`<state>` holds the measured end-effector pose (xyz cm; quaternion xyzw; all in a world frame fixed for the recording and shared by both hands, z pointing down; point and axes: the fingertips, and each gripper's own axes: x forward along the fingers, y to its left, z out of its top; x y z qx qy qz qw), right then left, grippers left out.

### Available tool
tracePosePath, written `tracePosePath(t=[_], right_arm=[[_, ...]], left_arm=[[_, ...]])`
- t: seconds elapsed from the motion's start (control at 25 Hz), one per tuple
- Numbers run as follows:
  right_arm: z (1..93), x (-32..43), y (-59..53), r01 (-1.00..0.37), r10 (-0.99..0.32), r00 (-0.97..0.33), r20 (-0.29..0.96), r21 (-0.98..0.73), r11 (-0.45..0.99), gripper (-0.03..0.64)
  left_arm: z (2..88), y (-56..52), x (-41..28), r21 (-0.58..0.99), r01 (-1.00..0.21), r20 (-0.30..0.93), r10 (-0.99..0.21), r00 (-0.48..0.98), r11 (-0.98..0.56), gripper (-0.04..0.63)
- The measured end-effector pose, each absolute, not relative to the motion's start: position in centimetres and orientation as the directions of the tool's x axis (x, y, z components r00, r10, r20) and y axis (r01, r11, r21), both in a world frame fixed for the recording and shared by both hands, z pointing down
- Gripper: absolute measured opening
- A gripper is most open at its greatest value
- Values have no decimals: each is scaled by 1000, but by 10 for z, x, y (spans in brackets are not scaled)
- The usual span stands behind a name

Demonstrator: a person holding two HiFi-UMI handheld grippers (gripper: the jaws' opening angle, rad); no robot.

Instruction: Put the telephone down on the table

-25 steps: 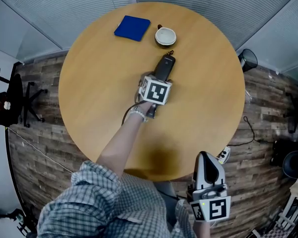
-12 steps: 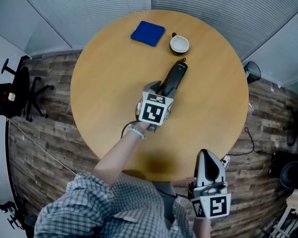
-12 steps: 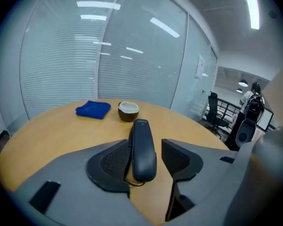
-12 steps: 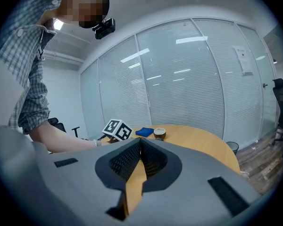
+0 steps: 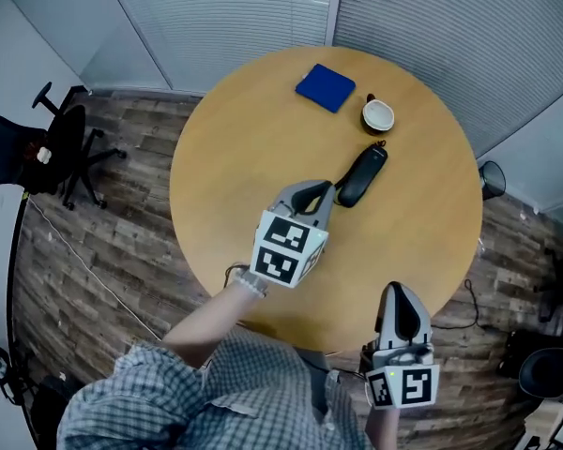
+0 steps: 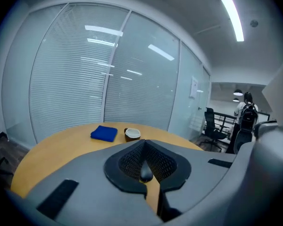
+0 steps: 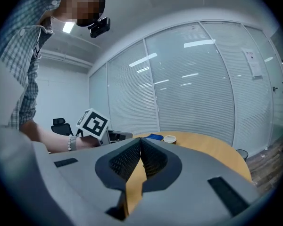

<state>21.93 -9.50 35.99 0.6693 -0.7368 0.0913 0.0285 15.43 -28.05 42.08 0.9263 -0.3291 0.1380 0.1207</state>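
A: Where is the telephone (image 5: 361, 177)?

B: Flat on the desk (image 5: 235, 176), right of its middle; the long body lies slantwise, its far end aimed at the cup (image 5: 378, 115) near the far edge, the two apart; nothing grips it.

A: And the left tongs (image 5: 325, 193)?

B: Held over the middle of the desk, tips toward the telephone's near end and just beside it in the head view (whether they touch it I cannot tell from above); the left gripper view shows the jaws pressed together, tip to tip, with nothing held between the pads; only a dark rounded shape shows through the slot under the tips, beyond them.

A: The right tongs (image 5: 399, 293)?

B: At the desk's near edge, toward its right side, close above the person's checked shirt (image 5: 206, 392); the right gripper view shows these jaws together as well, empty, the wood of the desk showing through the slit beneath them.

A: What else does the desk carry?

B: A folded blue cloth (image 5: 325, 88) by the far edge, left of the cup and near it; the cup is pale inside.

A: And round about?

B: A plank floor (image 5: 94, 242); a black office chair (image 5: 61, 148) off the desk's left edge; slatted blinds (image 5: 216, 17) behind glass beyond the far edge.
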Motion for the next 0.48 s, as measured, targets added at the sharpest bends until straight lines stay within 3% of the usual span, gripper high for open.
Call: tracePosePath(t=[0.48], right_arm=[[329,185,-118,-983,-981,-179,81,-49,175,11]], left_arm=[[342,-205,88,33,-567,187,-553,812,-823,6]])
